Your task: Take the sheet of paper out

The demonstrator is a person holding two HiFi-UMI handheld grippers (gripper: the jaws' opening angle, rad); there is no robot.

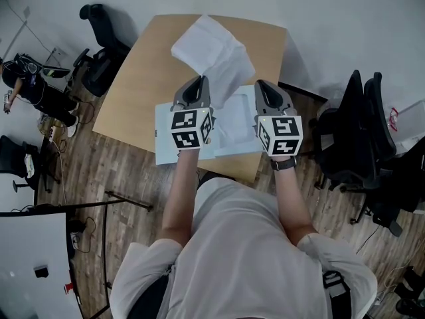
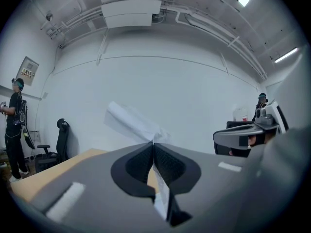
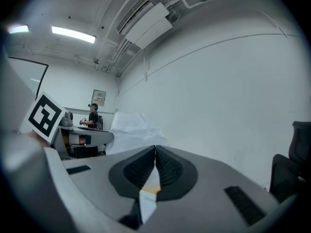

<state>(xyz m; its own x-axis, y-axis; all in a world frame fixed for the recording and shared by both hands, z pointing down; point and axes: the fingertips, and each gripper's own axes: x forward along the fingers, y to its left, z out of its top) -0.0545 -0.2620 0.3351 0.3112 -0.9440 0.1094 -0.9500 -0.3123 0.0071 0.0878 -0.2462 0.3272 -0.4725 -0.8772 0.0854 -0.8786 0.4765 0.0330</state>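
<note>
Head view showed the paper crumpled and raised over the bench, its lower end seemingly inside the pale folder. The left gripper clenched the paper. The right gripper pinched a thin edge, likely the folder's. A skewed pull could tear the paper or drag the folder along.

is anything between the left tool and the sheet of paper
Nothing visible: the left tool is shut on the sheet of paper, which sticks up past its jaws; the right tool pinches the folder.
</note>
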